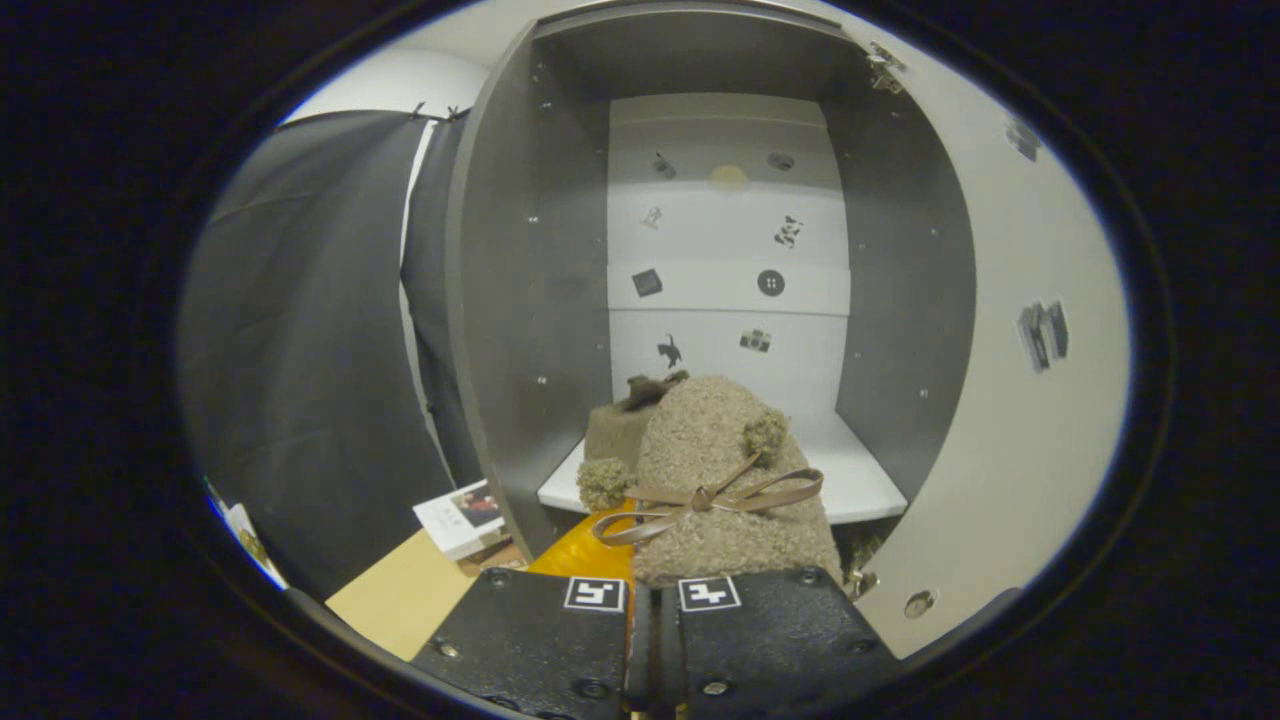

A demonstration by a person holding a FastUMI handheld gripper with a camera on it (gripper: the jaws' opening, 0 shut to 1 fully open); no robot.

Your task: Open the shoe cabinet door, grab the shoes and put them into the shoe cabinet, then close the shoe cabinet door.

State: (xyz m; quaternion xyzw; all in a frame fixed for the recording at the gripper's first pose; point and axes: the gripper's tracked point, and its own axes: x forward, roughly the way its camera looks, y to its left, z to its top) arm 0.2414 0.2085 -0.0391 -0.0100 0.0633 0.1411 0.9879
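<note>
Fuzzy tan fleece covers the slipper, which is seen at the centre of the frame, just ahead of the fingers, its toe over the cabinet shelf. The fingers are pressed nearly together, apparently pinching its heel edge. It is judged light, soft and floppy; the rim is best gripped, not the ribbon bow.

Claw grips fuzzy shoe before open cabinet.

Fuzzy bowed shoe — cabinet open
</note>
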